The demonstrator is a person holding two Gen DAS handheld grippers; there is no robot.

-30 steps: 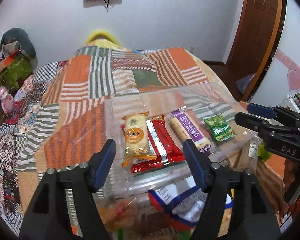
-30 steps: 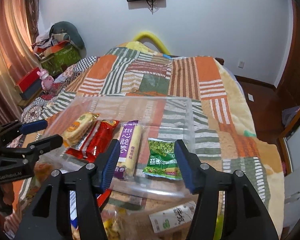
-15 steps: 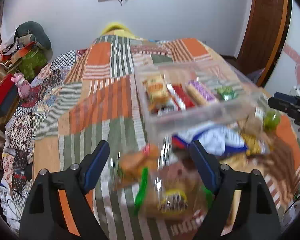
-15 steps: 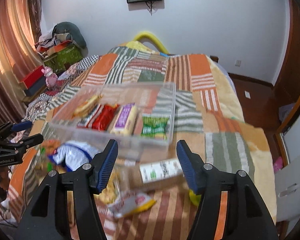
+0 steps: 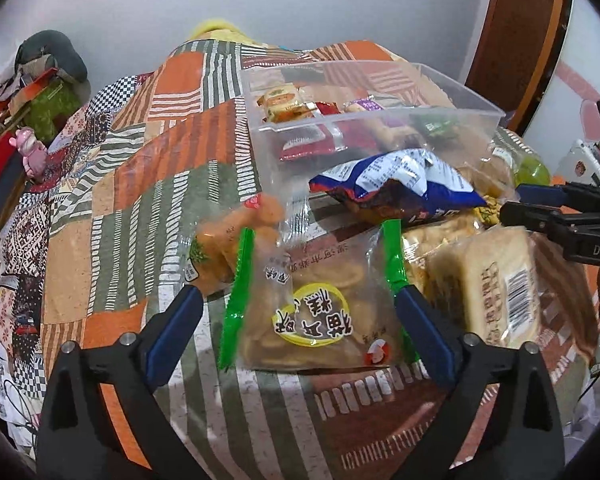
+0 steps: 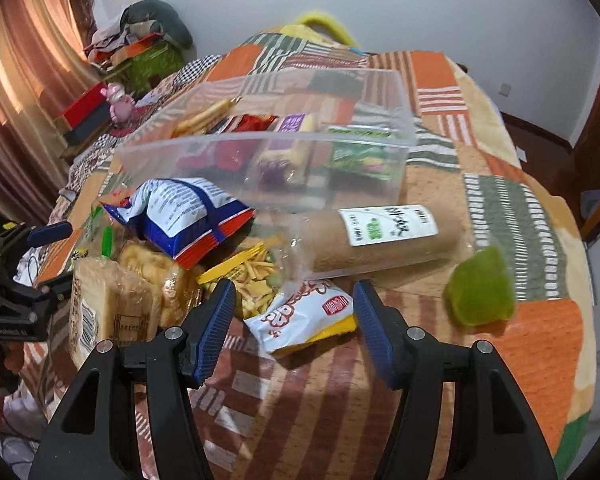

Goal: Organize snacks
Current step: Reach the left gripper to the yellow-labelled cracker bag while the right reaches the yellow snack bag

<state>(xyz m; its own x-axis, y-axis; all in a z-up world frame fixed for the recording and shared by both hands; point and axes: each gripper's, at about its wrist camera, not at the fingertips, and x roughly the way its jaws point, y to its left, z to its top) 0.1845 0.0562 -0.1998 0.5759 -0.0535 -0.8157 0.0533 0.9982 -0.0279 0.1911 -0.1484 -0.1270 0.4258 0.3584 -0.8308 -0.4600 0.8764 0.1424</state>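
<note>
A clear plastic box (image 5: 476, 105) (image 6: 260, 144) on the patchwork bed holds several small snack packs. In front of it lies a pile of loose snacks. My left gripper (image 5: 296, 316) is open around a clear bag with green edges and a yellow ring label (image 5: 312, 304). A blue and white bag (image 5: 396, 188) (image 6: 188, 212) and a bread pack (image 5: 492, 276) (image 6: 100, 304) lie near. My right gripper (image 6: 294, 312) is open over a small white and yellow packet (image 6: 304, 316). A long brown roll (image 6: 380, 236) lies beyond it.
A green jelly-like snack (image 6: 480, 288) sits to the right. An orange snack bag (image 5: 228, 240) lies left of the pile. Clutter and a pink toy (image 5: 30, 152) stand at the bed's left side. A wooden door (image 5: 520, 20) is at the right.
Both grippers have pulled back from the box and dropped low toward the loose pile. The left one now brackets the green-edged bag; the right one brackets the white packet.
</note>
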